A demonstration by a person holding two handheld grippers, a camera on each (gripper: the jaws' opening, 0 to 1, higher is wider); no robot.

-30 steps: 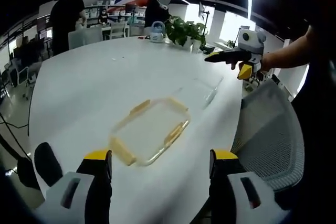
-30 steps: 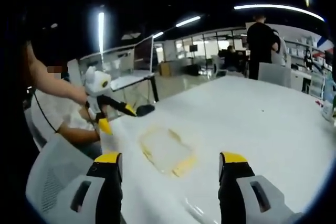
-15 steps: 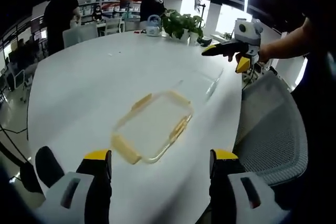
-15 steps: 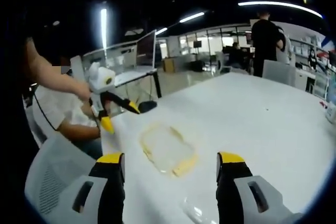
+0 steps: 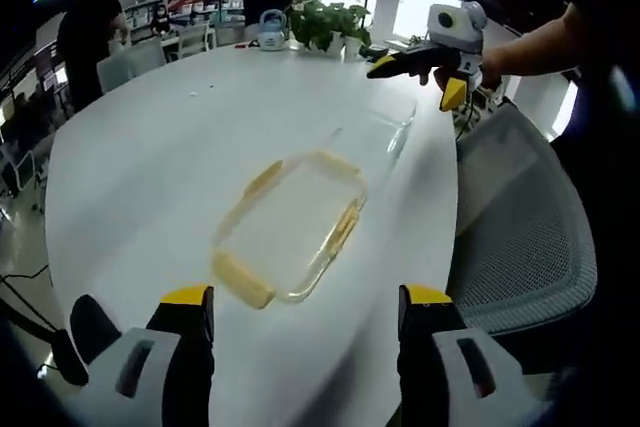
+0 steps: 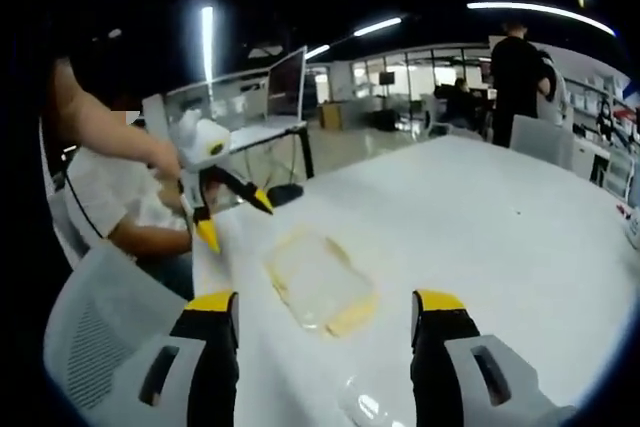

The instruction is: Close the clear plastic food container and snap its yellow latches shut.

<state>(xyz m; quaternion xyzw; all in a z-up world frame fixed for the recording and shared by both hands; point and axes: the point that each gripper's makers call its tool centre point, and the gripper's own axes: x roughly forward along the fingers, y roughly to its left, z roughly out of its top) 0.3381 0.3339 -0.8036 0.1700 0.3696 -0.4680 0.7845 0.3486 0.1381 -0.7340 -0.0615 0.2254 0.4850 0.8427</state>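
The clear plastic container (image 5: 290, 227) lies flat on the glossy white table (image 5: 170, 147), a shallow rounded rectangle with see-through walls and pale yellow latches (image 5: 240, 282) folded out along its edges; in the right gripper view the same container (image 6: 318, 282) sits between that gripper's jaws and the far table edge. A second clear piece, apparently the lid (image 5: 385, 137), rests on the table just beyond the container, near the edge by the chair, its outline faint against the white surface; in the right gripper view a glinting clear shape (image 6: 365, 407) lies low between the jaws, too blurred to tell apart. The left gripper (image 5: 300, 312) hovers short of the container with its black, yellow-tipped jaws spread wide and nothing between them. The right gripper (image 6: 315, 312) likewise has its jaws wide apart and holds nothing; seen from the left gripper view, it (image 5: 425, 72) is held above the far table edge by a hand (image 5: 480, 57). A grey mesh-backed chair (image 5: 520, 217) stands against the table's curved rim. At the table's far end stand a leafy green plant (image 5: 330, 22) and a pale kettle-like object (image 5: 272, 32).
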